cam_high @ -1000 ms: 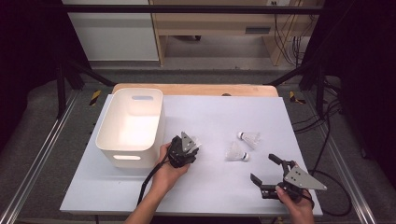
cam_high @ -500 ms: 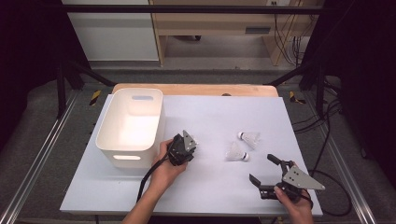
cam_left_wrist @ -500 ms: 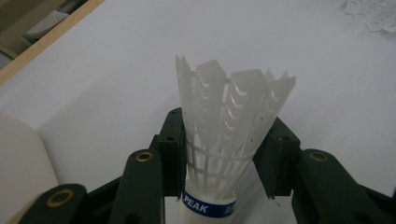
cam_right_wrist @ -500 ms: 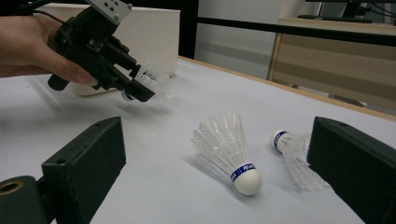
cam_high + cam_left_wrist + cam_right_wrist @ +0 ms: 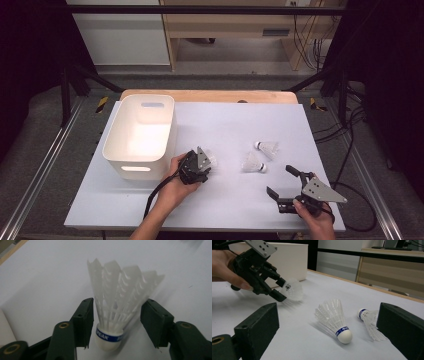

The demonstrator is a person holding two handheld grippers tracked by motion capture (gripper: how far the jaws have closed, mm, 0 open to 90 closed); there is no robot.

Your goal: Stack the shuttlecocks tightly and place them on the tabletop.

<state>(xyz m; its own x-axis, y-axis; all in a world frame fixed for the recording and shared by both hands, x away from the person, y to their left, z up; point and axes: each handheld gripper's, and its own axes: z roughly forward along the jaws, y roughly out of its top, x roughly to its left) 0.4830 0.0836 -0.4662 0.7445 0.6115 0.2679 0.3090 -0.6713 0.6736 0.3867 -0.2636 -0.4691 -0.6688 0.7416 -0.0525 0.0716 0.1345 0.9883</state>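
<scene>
White feathers of the shuttlecock point(image 5: 117, 312) stand between the left gripper point(image 5: 199, 165)'s pads, which have just been opening and sit clear of it, right of the white bin point(image 5: 131, 165). Better to re-close low on the skirt. Right gripper point(image 5: 290, 187) waits open, empty.

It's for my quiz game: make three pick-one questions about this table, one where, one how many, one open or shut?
1. Where's the bin? A left of table B right of table C floor
2. How many shuttlecocks? A one B two C three
3. Right gripper? A open B holding a shuttlecock C holding the bin
1A: bin stands at table's left. 2C: two lie loose, one sits between the jaws of the left gripper, which have just been opening. 3A: its jaws stand apart, empty.
</scene>
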